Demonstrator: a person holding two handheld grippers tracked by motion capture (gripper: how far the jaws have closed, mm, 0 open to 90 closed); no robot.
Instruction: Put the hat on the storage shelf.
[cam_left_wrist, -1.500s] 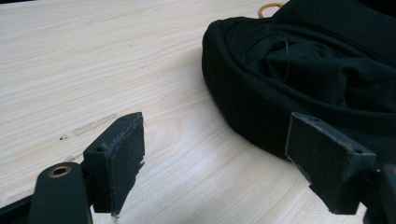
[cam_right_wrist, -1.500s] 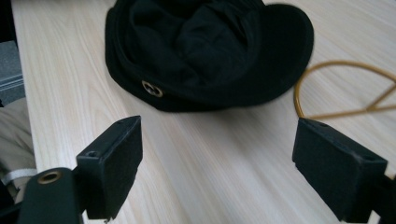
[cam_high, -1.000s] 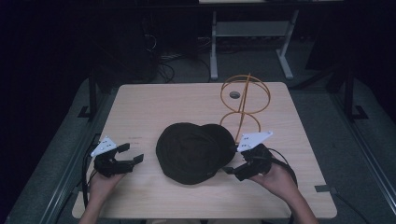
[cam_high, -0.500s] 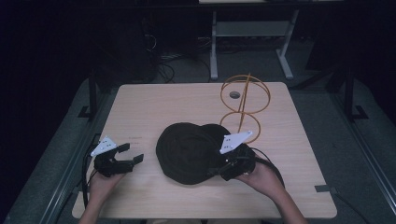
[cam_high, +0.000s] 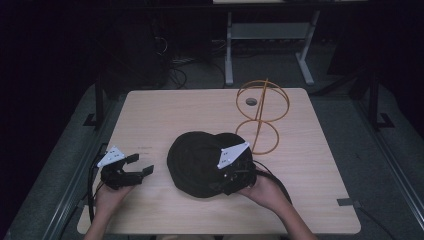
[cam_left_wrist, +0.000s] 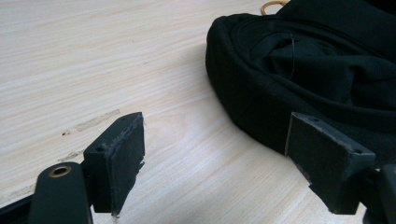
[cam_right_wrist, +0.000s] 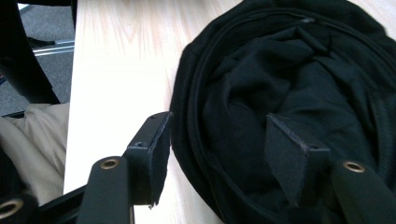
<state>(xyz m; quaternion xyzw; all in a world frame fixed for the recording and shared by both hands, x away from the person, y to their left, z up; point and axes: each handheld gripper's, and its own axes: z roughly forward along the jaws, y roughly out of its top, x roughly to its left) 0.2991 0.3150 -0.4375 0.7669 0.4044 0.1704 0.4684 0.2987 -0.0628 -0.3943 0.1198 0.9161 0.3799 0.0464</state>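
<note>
On the tabletop (cam_high: 165, 115) lie one black hat (cam_high: 200, 162) at the middle and one orange wire stand (cam_high: 261, 115) behind it. The right gripper (cam_right_wrist: 215, 158) straddles the hat's brim, its jaws just closing but not yet pressing. The left gripper (cam_high: 140, 167) rests left of the hat, jaws released and empty.

No legible text, labels, brand marks, nos. or signs in any view. Black cap (cam_high: 202, 162): plain fabric, no logo readable. Table (cam_high: 165, 115): bare wood grain, a few scuff marks, nothing printed.
</note>
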